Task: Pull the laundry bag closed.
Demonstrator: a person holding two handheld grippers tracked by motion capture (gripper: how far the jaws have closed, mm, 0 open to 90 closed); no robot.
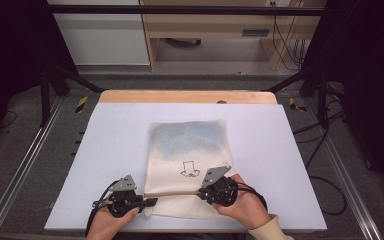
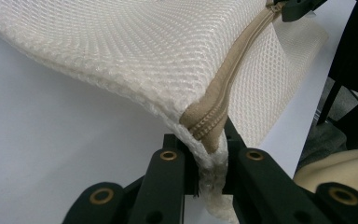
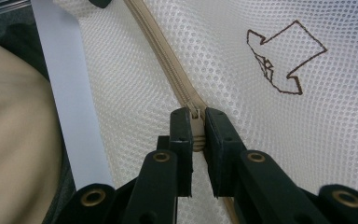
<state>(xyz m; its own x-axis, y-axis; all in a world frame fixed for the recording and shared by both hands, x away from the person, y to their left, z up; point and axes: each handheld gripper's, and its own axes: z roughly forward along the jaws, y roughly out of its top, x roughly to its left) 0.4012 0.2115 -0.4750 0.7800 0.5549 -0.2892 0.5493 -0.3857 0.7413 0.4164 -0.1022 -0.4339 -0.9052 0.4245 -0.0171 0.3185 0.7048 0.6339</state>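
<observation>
The left gripper [image 1: 147, 202] is shut tight on the near left corner of the bag [image 1: 190, 145], right where the zip [image 1: 172, 193] ends; in the left gripper view its two black jaws pinch the mesh and the tan zip end [image 2: 209, 135] between them, and the corner is lifted a bit off the bench [image 1: 115, 150]; the right gripper [image 1: 203, 192] is shut too, and in the right gripper view its jaws squeeze the small tan zip pull [image 3: 196, 128]; the zip runs in a line between the two grippers, along the near edge of the bag.

The bag is white mesh and lies flat in the middle of the white bench, with its near edge close to the person; a small brown drawing [image 1: 190, 169] sits on the bag, just behind the right gripper; the far part of the bag looks a bit blue and grey; each hand holds its gripper from below in the high view, the left hand [image 1: 111, 224] at the near edge of the bench and the right hand [image 1: 242, 202] resting on the bag's near right corner; a cream sleeve [image 1: 272, 229] shows at the right wrist.
</observation>
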